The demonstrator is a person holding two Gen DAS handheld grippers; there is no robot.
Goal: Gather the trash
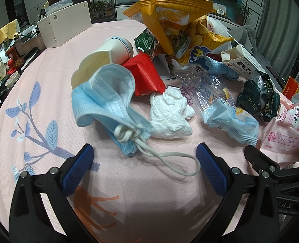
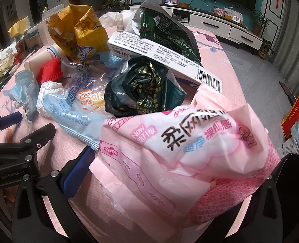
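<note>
Pink floral cloth covers the table (image 1: 48, 77), with trash heaped across it. Left gripper (image 1: 145, 162) hovers spread wide and empty just short of the crumpled blue face mask (image 1: 106, 99); better, I judge, to close on the mask's bunched body than on its loose ear loops (image 1: 169, 160), which would slip. Right gripper (image 2: 169, 182) has the pink wrapper (image 2: 179, 145) between its fingers, though whether it is clamped cannot be told. A dented paper cup (image 1: 106, 56) lies tipped, apparently empty; no bin shows
</note>
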